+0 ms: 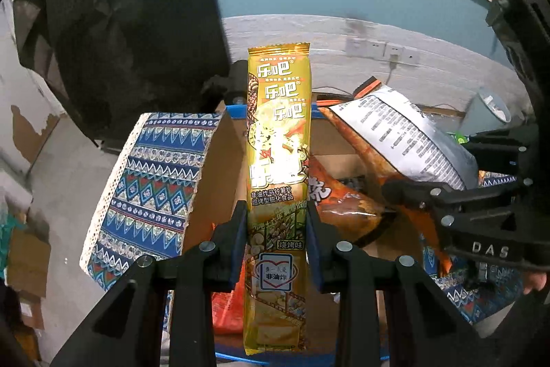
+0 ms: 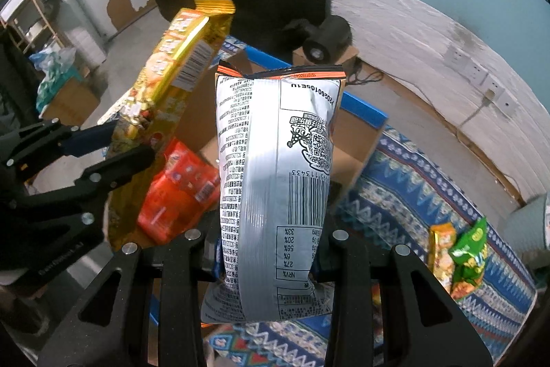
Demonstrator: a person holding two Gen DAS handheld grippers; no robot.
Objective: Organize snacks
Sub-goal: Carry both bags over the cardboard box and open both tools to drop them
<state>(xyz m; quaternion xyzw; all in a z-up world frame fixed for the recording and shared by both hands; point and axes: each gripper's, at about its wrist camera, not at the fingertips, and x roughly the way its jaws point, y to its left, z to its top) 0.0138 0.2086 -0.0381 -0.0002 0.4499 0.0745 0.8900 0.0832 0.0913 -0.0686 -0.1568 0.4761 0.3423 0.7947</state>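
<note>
Both my grippers are loaded: left fingers point(image 1: 276, 239) clamped on the tall gold snack pack point(image 1: 277, 143), right fingers point(image 2: 266, 258) pinching the silver chip bag point(image 2: 275, 181). Slippery foil could slide out. Just past both fingertips, the cardboard box point(image 2: 357, 140) already holds a red packet point(image 2: 182, 191).

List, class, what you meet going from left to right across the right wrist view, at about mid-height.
Left tongs shut on the gold snack pack → red snack pack in the cardboard box → silver bag held by the right tongs → patterned tablecloth → green snack bag.
</note>
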